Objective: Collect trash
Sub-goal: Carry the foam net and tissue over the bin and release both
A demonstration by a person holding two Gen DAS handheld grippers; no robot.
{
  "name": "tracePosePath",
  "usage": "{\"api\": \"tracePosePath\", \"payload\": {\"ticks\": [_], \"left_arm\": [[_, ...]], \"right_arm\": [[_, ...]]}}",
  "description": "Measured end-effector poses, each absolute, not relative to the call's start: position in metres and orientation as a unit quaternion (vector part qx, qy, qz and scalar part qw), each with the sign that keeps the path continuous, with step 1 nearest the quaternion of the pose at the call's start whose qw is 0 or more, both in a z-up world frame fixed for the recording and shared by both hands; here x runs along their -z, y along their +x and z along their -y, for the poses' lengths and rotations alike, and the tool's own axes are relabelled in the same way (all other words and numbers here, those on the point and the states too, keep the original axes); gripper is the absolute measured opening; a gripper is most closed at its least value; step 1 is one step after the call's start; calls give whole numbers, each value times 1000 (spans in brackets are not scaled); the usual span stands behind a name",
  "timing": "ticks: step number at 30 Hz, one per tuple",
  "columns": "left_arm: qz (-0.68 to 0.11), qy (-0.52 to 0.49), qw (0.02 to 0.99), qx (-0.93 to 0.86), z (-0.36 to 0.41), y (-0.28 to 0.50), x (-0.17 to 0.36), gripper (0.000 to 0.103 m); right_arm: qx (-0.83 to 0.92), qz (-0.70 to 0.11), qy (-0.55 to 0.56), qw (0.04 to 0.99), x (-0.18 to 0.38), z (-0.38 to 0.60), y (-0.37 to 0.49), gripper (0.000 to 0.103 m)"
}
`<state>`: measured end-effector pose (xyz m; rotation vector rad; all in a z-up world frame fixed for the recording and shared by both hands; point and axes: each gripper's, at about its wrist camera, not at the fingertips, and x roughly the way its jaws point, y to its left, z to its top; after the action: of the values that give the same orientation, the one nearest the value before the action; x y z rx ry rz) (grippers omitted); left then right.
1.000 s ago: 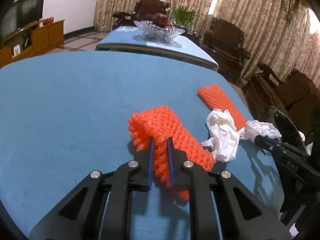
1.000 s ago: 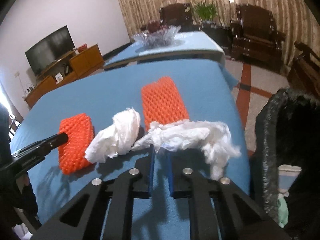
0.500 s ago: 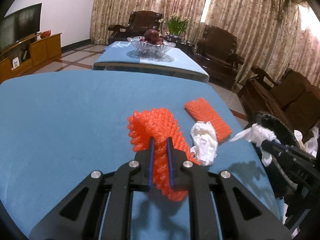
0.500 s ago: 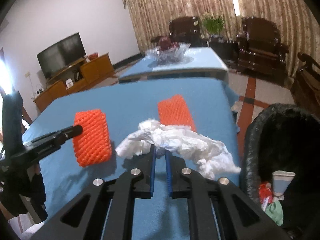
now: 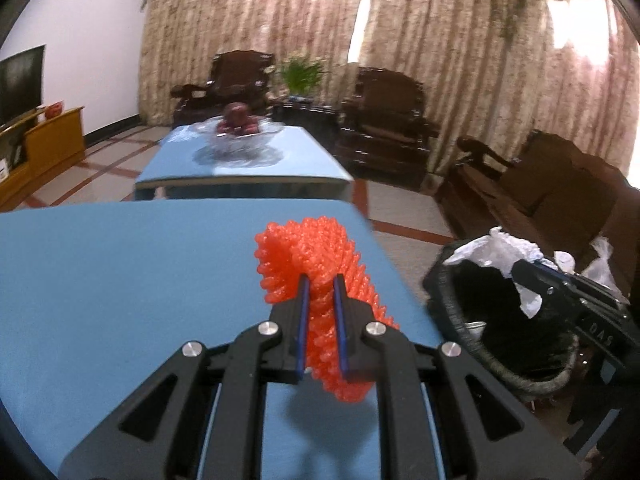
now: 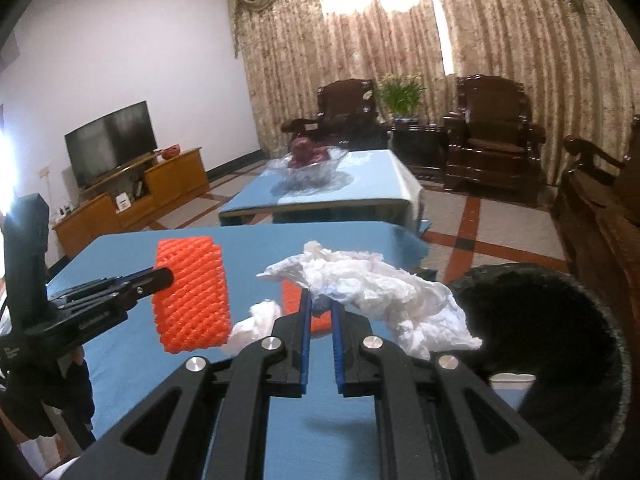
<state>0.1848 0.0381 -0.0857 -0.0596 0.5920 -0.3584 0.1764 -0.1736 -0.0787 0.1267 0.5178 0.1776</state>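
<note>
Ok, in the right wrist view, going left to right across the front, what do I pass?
Left gripper → orange foam net → small tissue wad → right gripper → held white tissue → black trash bin.

An orange foam fruit net [image 5: 320, 264], knobbly and folded, hangs clear above the blue table. A crumpled white tissue [image 6: 372, 288] is also lifted, near the rim of the black-lined bin [image 6: 580, 360]. A second orange net [image 6: 292, 300] and another white tissue wad [image 6: 256, 320] lie on the cloth.
</note>
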Motion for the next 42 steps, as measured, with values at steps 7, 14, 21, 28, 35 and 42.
{"api": "tracePosePath", "payload": {"ticks": [7, 14, 21, 28, 35, 42], "left_arm": [[-288, -22, 928, 234, 39, 191, 88, 11], [-283, -13, 916, 285, 117, 197, 97, 11], [-293, -10, 900, 322, 181, 208, 114, 11], [-318, -20, 886, 337, 202, 220, 128, 55], [-313, -19, 899, 306, 165, 217, 129, 76], [-285, -18, 931, 229, 88, 214, 117, 87]], "right_arm": [[-31, -260, 68, 963, 81, 228, 166, 10], [28, -264, 74, 961, 90, 292, 155, 10], [63, -277, 92, 954, 107, 345, 155, 10], [102, -309, 96, 941, 134, 370, 156, 55], [139, -312, 92, 935, 143, 360, 147, 97], [124, -299, 97, 941, 133, 324, 159, 97]]}}
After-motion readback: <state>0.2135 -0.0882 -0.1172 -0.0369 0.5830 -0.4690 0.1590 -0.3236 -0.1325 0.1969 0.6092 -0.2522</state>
